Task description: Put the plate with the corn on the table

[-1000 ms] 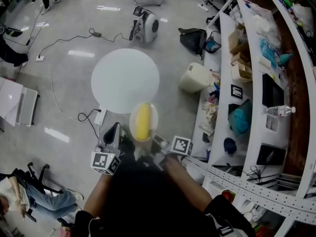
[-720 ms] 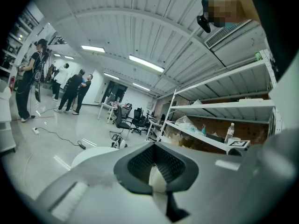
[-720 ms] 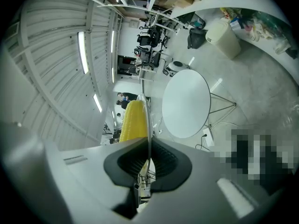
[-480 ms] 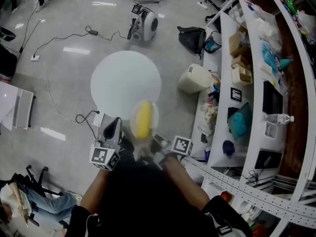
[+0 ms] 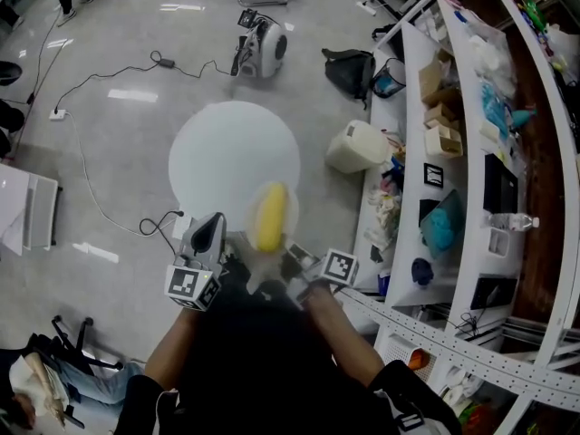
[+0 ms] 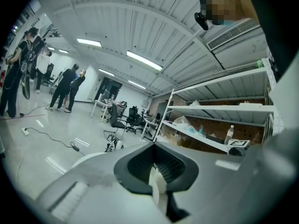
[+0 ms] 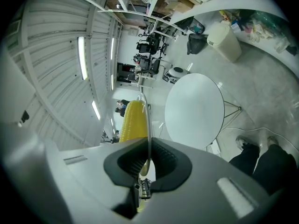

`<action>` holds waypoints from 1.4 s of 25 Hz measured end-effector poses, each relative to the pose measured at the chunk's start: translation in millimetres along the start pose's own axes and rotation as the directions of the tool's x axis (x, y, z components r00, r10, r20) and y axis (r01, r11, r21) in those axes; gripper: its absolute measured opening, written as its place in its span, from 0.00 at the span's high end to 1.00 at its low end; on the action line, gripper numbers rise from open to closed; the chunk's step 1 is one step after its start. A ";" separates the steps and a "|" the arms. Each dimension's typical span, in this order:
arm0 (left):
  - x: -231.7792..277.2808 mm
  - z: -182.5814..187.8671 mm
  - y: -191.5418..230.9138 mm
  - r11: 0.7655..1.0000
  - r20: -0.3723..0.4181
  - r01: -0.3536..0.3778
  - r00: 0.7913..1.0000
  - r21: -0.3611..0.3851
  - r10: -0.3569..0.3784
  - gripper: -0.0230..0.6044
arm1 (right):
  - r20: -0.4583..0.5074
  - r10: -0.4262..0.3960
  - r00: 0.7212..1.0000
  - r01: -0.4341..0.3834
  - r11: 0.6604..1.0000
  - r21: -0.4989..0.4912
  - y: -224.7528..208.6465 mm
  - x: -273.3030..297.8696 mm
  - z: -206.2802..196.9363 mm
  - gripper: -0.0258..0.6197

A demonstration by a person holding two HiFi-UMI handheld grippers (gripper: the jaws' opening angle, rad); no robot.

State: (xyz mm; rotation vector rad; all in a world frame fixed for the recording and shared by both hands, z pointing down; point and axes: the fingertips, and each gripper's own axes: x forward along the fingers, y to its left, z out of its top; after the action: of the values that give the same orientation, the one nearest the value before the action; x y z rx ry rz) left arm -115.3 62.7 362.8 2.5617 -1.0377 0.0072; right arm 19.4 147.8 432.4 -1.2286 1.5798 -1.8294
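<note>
**Plate carried forward over surface edge; set-down outstanding**

Recorded forward travel of the plate over the last second: now lapping further over the rim of the round white surface, at its 5 o'clock. Found the corn lying lengthwise on the plate, undisturbed. Judged the carry near its end, with lowering and release not yet done. Advised more reach toward 11 o'clock before set-down, to avoid an overhang.

Checked the right gripper at 5 o'clock of the plate. Found its jaws clamped on the near rim, seen edge-on in the right gripper view, and judged the tool rolled onto its side. Checked the left gripper at 8 o'clock of the plate and clear of it. Found its jaws drawn together on nothing, pointing toward 12 o'clock. Noted both forearms reaching forward from 6 o'clock.
</note>
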 end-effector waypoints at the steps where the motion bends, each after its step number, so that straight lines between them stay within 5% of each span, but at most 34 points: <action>1: 1.5 1.4 2.8 1.000 -0.002 0.008 1.000 0.001 -0.008 0.96 | 0.011 -0.025 1.000 0.025 1.000 0.000 -3.1 0.6 1.6 0.92; 12: 18.5 18.5 20.7 0.999 -0.004 0.039 0.999 -0.016 -0.039 0.96 | 0.047 -0.061 0.997 0.062 0.998 -0.021 1.1 17.1 15.1 0.92; 35: 93.6 22.7 42.1 0.990 0.027 -0.120 0.992 -0.074 0.122 0.96 | -0.103 -0.004 0.995 0.000 0.999 -0.048 10.5 69.7 93.3 0.92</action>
State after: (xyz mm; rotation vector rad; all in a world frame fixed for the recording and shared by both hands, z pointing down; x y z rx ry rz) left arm -78.5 -35.5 369.4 2.4377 -1.1822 -0.0378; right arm 58.2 37.9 442.6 -1.1737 1.6868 -1.8942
